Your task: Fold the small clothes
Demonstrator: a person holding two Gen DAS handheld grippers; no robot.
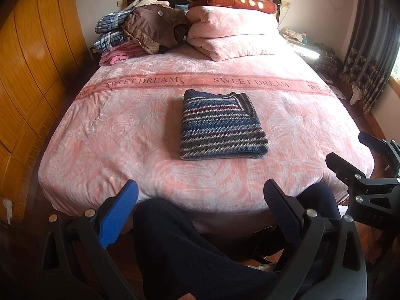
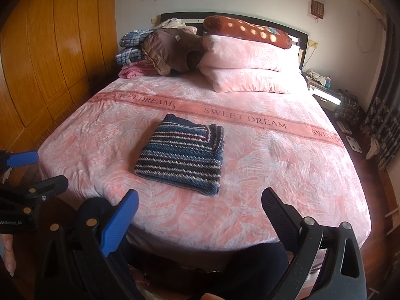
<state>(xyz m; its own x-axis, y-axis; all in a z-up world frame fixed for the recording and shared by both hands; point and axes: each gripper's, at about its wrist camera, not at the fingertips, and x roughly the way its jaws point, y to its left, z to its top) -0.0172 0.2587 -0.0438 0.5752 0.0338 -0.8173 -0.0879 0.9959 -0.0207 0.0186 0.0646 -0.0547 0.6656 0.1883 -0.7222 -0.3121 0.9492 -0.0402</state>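
Both tongs, left gripper (image 1: 200,212) and right gripper (image 2: 200,215), hang spread wide, gripping nothing; the striped sweater (image 1: 220,127) sits folded on the bed (image 1: 100,150) ahead of them; looks done; I'd only square edges gently.

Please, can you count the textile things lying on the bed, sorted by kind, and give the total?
Folded striped knit sweater: 1
Plaid garments in the pile at the headboard: 2
Brown padded jacket: 1
Pink knit garment: 1
Folded pink duvet: 1
Brown dotted blanket: 1
Total: 7, not counting the pale clothes behind the pile, too hidden to count.
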